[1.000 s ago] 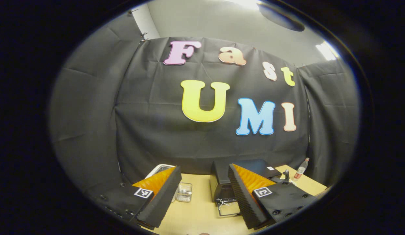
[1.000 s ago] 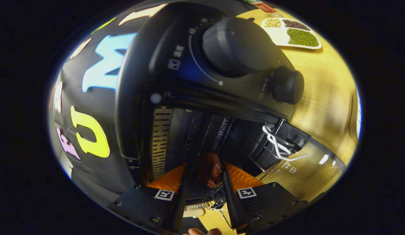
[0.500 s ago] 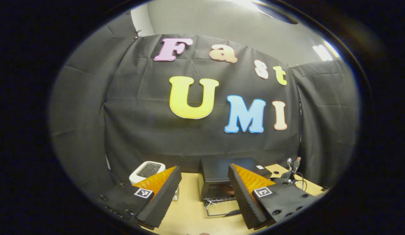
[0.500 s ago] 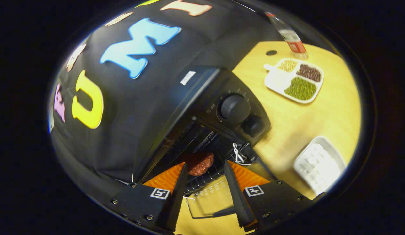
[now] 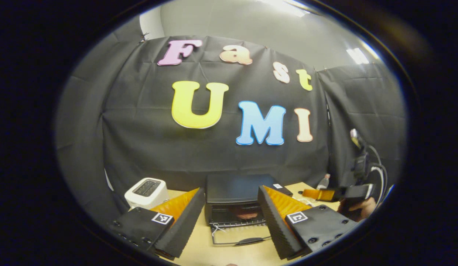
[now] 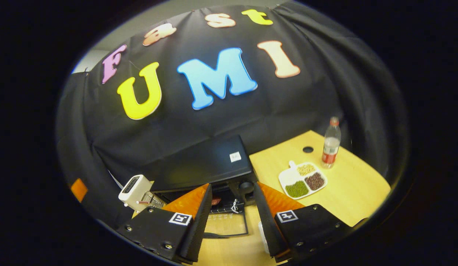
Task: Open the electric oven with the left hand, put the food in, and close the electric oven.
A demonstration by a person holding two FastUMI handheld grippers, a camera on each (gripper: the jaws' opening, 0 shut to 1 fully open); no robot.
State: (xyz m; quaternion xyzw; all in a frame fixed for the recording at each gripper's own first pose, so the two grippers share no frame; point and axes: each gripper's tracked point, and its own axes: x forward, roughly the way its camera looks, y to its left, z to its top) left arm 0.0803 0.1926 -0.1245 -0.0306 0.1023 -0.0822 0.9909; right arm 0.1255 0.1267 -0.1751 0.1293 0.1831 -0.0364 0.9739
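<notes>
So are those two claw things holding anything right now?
No. The left gripper and the right gripper both have their fingers spread with nothing between them. The food lies inside the open oven.

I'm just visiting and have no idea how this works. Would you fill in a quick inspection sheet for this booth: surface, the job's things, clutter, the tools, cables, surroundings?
Surface: wooden table, with a round hole near the bottle.
Job's things: electric oven with its door folded down; food lies on the rack inside.
Clutter: white toaster, divided dish of beans, plastic bottle.
Tools: left tool open, holding nothing, in front of the oven; right tool open, holding nothing, raised above the table.
Cables: dark cables hang by the right tool in the left gripper view.
Surroundings: black cloth wall, pale ceiling with lights above.
</notes>
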